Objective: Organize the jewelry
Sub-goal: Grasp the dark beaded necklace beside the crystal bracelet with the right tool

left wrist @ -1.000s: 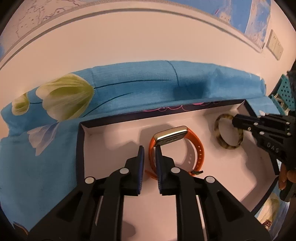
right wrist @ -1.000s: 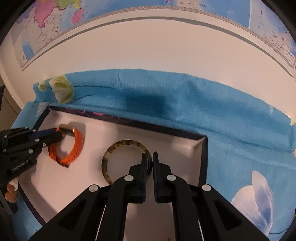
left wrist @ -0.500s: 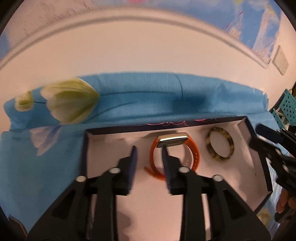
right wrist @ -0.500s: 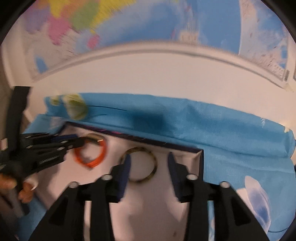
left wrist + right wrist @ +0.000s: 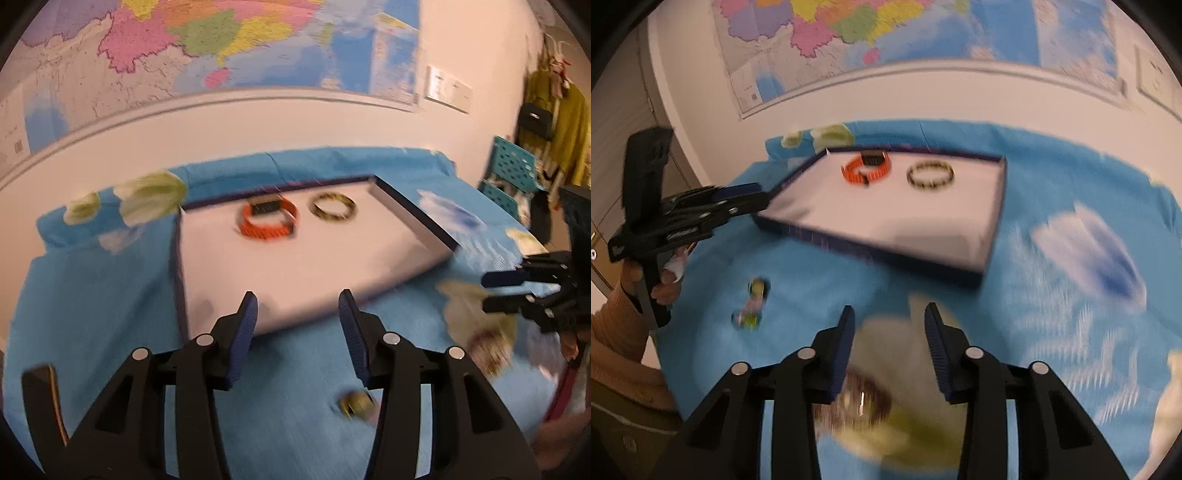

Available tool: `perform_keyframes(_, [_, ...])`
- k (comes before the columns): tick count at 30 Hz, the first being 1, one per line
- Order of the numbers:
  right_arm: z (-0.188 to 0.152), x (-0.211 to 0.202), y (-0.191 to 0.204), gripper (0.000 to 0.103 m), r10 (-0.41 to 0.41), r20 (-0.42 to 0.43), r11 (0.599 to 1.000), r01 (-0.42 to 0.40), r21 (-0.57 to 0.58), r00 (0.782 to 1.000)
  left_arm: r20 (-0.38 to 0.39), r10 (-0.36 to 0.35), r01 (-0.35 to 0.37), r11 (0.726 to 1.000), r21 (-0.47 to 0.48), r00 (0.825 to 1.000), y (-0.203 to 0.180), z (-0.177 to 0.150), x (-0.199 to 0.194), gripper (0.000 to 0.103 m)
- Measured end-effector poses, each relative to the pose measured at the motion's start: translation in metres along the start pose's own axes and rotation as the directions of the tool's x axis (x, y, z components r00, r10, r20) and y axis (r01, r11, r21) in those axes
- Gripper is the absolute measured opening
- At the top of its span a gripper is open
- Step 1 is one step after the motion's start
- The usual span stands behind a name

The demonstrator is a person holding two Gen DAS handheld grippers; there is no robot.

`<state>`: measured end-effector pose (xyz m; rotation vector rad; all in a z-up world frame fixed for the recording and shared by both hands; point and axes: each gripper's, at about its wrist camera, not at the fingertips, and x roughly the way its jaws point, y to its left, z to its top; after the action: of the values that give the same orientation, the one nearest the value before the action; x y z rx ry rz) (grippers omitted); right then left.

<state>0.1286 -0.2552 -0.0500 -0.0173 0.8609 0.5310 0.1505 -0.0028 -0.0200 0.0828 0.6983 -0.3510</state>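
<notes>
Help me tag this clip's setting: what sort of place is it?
Probably a room in a home: a big wall map, clothes on a rack in the corner, and a table under a floral blue cloth holding a shallow jewelry tray.

A blue tablecloth [image 5: 1052, 177] printed with pale green and white flowers covers the whole table. On it sits a shallow tray [image 5: 993, 236] with dark navy walls and a white floor, set toward the wall side. Nearer the camera, a small green and pink trinket [image 5: 753, 302] lies directly on the cloth (too blurred to name), well apart from the tray's left corner. A brownish beaded piece [image 5: 864, 402] also rests on the cloth, over one of the printed flowers, in front of the tray.
</notes>
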Motion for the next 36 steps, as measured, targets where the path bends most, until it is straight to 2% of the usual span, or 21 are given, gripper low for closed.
perform_keyframes(4, [-0.028,-0.002,0.001,0.029,0.016,-0.029,0.999,-0.015,0.04,0.999,-0.008,-0.024,0.024,1.0,-0.015,1.0,-0.009,-0.025,-0.015,0.045])
perform_keyframes(6, [-0.039,-0.005,0.003,0.029,0.024,-0.034,0.999,-0.022,0.046,0.999,-0.013,-0.044,0.044,0.999,-0.033,0.999,-0.011,-0.033,-0.02,0.045])
perform_keyframes(11, [-0.046,0.0,0.005,0.026,0.036,-0.046,0.997,-0.032,0.07,0.998,-0.019,-0.056,0.055,0.997,-0.044,0.998,-0.02,-0.048,-0.026,0.046])
perform_keyframes(14, [-0.048,0.001,0.006,0.016,0.059,-0.034,0.995,-0.056,0.085,0.998,-0.03,-0.061,0.059,0.997,-0.048,0.998,-0.024,-0.054,-0.028,0.046])
perform_keyframes(15, [-0.048,-0.001,0.008,0.005,0.06,-0.028,0.995,-0.058,0.086,0.998,-0.033,-0.065,0.063,0.997,-0.049,0.997,-0.024,-0.055,-0.028,0.046])
perform_keyframes(16, [-0.048,-0.001,0.009,0.001,0.051,-0.026,0.995,-0.048,0.086,0.998,-0.037,-0.066,0.064,0.997,-0.05,0.997,-0.025,-0.057,-0.028,0.046])
perform_keyframes(21, [-0.047,-0.007,0.015,0.001,0.064,0.002,0.995,-0.064,0.079,0.998,-0.037,-0.064,0.062,0.997,-0.044,0.997,-0.029,-0.062,-0.033,0.046])
perform_keyframes(26, [-0.042,-0.012,0.015,0.002,0.038,0.022,0.997,-0.039,0.07,0.999,-0.039,-0.07,0.068,0.997,-0.029,0.997,-0.034,-0.069,-0.037,0.046])
perform_keyframes(30, [-0.041,-0.007,0.014,0.008,0.036,0.012,0.996,-0.036,0.081,0.999,-0.043,-0.073,0.072,0.997,-0.03,0.996,-0.034,-0.072,-0.038,0.046])
perform_keyframes(31, [-0.041,-0.007,0.015,0.003,0.037,0.015,0.996,-0.039,0.079,0.999,-0.045,-0.071,0.07,0.997,-0.033,0.996,-0.034,-0.073,-0.038,0.046])
perform_keyframes(33, [-0.041,-0.009,0.017,0.002,0.036,0.023,0.997,-0.037,0.074,0.999,-0.049,-0.074,0.072,0.997,-0.035,0.996,-0.034,-0.074,-0.038,0.046])
perform_keyframes(35, [-0.041,-0.008,0.013,0.009,0.016,0.017,0.996,-0.017,0.092,1.0,-0.048,-0.077,0.076,0.997,-0.036,0.996,-0.034,-0.075,-0.038,0.046])
perform_keyframes(36, [-0.041,-0.007,0.011,0.021,0.014,0.01,0.995,-0.015,0.1,1.0,-0.048,-0.08,0.079,0.996,-0.035,0.996,-0.035,-0.075,-0.039,0.046])
